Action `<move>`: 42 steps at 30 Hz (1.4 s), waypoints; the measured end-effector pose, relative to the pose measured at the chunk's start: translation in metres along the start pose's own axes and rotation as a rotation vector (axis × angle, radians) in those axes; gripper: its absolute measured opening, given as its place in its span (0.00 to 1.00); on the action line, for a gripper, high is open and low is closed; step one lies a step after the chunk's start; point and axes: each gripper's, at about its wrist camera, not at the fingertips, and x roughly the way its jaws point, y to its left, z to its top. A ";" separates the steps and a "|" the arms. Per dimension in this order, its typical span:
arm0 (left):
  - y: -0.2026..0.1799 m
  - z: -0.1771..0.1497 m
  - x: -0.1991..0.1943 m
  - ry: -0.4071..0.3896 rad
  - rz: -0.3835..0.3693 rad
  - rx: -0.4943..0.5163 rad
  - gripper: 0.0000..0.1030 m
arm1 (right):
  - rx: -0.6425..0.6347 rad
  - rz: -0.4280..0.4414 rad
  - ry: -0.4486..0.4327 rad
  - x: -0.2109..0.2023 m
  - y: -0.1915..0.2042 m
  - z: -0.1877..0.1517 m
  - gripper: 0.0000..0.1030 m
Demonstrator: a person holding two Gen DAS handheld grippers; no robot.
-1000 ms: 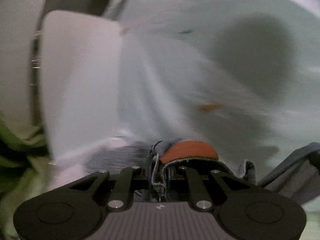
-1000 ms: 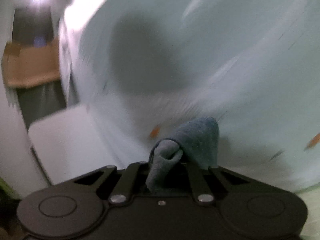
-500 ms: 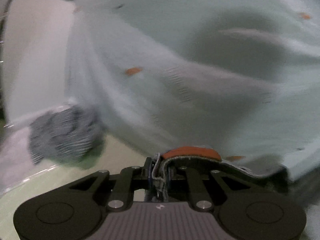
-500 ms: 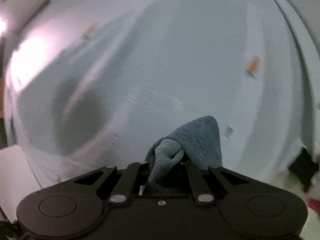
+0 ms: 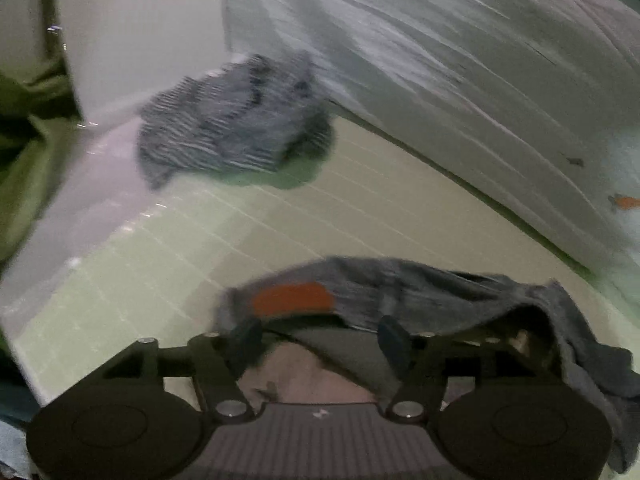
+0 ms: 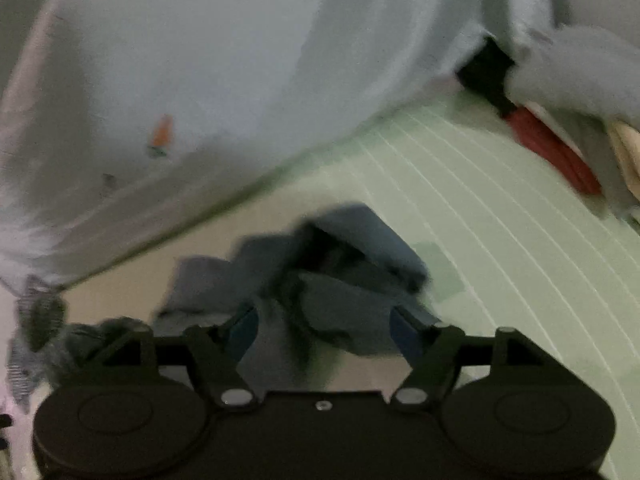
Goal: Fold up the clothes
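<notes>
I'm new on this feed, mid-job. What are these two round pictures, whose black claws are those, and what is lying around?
Each picture comes from a fisheye camera on a hand-held gripper, looking along its two fingers; a person holds one in each hand.

The left gripper and the right gripper both stand open, gripping nothing. A blue-grey garment with an orange patch lies at their tips on the pale green mat; the right view shows it too.

Farther off on the left lies a crumpled striped garment. A pale bedsheet rises behind. Everything is motion-blurred.
</notes>
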 end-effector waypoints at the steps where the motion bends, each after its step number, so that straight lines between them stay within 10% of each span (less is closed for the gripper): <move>1: -0.009 -0.001 0.003 0.009 -0.030 0.006 0.70 | 0.000 -0.030 -0.001 0.005 -0.003 -0.002 0.72; 7: -0.074 0.004 0.021 0.010 -0.205 0.102 0.85 | -0.037 -0.137 -0.005 0.039 -0.013 0.016 0.77; 16: -0.140 -0.006 0.059 0.107 -0.202 0.262 0.87 | -0.071 -0.158 0.033 0.076 -0.030 0.036 0.77; 19: -0.136 -0.010 0.070 0.114 -0.165 0.258 0.61 | -0.104 -0.154 0.044 0.087 -0.029 0.038 0.75; 21: -0.124 -0.008 0.076 0.130 -0.159 0.209 0.20 | -0.095 -0.122 0.051 0.092 -0.032 0.039 0.57; 23: -0.110 0.001 0.077 0.118 -0.157 0.156 0.13 | -0.079 -0.103 0.057 0.094 -0.036 0.042 0.04; 34: -0.039 0.146 0.050 -0.278 0.086 0.037 0.08 | -0.171 -0.244 -0.341 0.041 -0.008 0.166 0.02; 37: -0.035 0.165 0.082 -0.293 0.170 -0.017 0.15 | -0.180 -0.244 -0.407 0.057 0.015 0.199 0.04; 42: -0.026 0.152 0.106 -0.152 0.190 -0.058 0.78 | -0.219 -0.249 -0.296 0.106 0.051 0.202 0.46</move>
